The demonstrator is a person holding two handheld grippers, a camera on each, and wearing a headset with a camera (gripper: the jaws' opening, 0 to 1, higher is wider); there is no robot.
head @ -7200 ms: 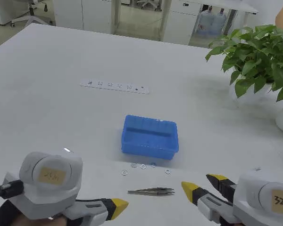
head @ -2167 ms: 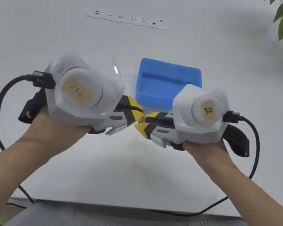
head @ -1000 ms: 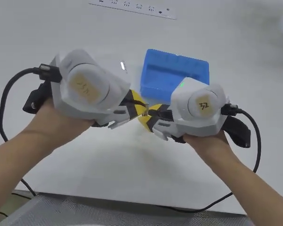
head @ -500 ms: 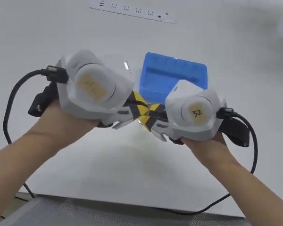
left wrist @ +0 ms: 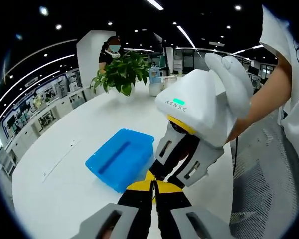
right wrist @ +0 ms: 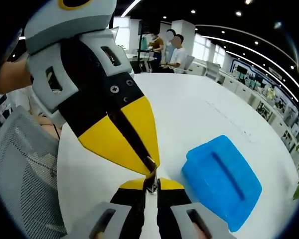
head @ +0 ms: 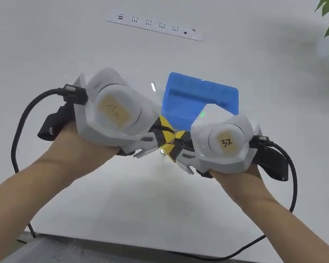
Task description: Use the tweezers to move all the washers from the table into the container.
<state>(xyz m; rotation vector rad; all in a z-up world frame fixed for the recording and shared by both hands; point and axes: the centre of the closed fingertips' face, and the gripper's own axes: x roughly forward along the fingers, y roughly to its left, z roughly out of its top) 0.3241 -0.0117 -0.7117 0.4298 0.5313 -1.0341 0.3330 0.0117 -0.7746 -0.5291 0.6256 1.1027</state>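
Right gripper view: my right gripper (right wrist: pixel 150 189) is clenched on the tweezers (right wrist: pixel 151 178), and the left gripper (right wrist: pixel 148 162) pinches them just ahead, probably to re-seat them for picking.

White table (head: pixel 71 55), blue container (head: pixel 200 101), power strip (head: pixel 156 26)

Bare table (head: pixel 71 49) lies open around the container (head: pixel 203 98).
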